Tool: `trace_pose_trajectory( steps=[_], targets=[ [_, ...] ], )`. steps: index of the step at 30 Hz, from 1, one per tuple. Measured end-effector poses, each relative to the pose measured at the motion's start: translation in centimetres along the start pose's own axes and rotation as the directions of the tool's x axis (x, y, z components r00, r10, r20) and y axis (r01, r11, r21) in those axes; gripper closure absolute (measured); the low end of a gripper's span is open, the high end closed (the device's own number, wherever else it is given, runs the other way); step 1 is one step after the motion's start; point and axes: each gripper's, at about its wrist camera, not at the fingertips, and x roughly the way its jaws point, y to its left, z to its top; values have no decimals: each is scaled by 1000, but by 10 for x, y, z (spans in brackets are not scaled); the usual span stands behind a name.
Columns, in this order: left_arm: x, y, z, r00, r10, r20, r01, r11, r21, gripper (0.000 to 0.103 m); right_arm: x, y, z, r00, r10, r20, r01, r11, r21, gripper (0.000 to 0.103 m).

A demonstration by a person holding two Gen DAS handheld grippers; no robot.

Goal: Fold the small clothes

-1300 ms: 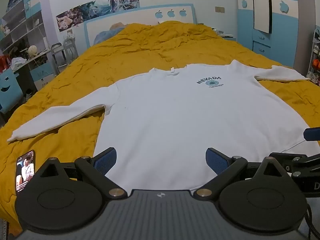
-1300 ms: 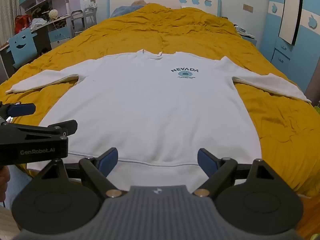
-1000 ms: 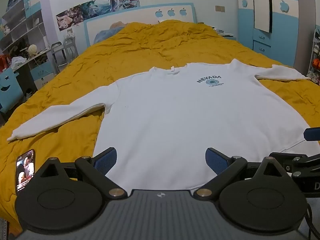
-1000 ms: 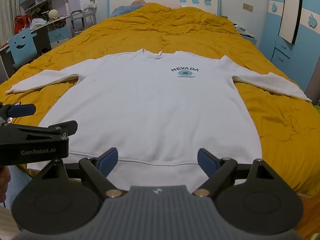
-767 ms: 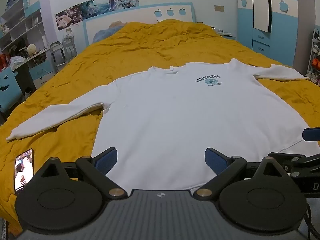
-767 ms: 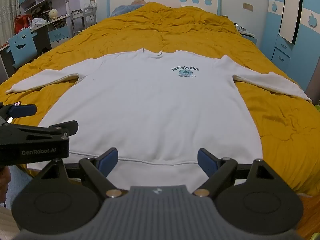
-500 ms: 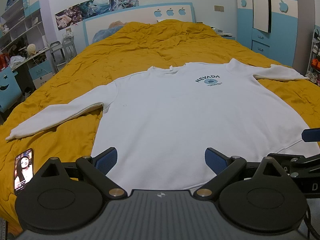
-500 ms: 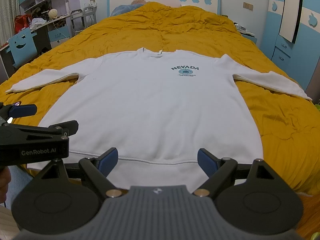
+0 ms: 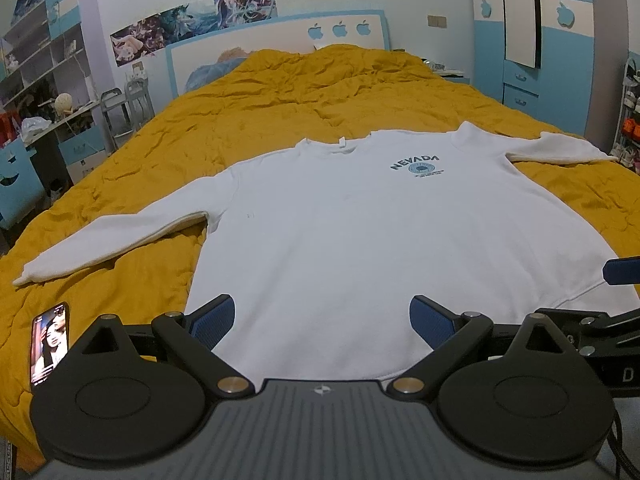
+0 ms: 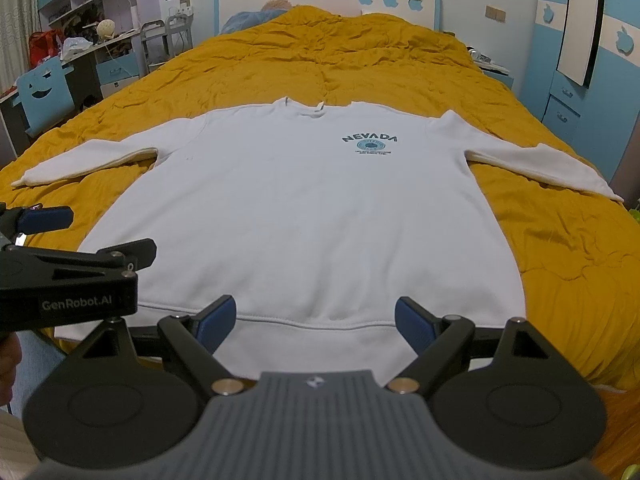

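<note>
change: none but slight view drift, fold unstarted | left gripper [image 9: 322, 316] agape, empty | right gripper [image 10: 316, 318] agape, empty | white NEVADA sweatshirt [image 10: 308, 216] flat on yellow bedspread [image 10: 360, 68], 12 o'clock, sleeves 9 and 3

A home bedroom: bed [image 10: 360, 60], wardrobe [image 10: 580, 60], posters [image 9: 192, 28].

The small print under NEVADA on the sweatshirt [image 10: 320, 216] is too tiny to read in either view. In the left wrist view the right gripper [image 9: 600, 300] is cut off by the right edge, so only one blue pad and some black linkage show. In the right wrist view the left gripper [image 10: 60, 240] runs off the left edge too. The phone [image 9: 50, 346] screen is too small to make out properly, and the left gripper's body covers its lower corner.
</note>
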Motion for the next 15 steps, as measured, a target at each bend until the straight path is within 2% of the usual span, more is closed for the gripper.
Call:
trace_pose_trajectory(
  steps=[15],
  targets=[
    [-7,2,2,999,2,36,-2,1000,5,0,0,0,-2,1000,-2,6,2,1000,0,20]
  ],
)
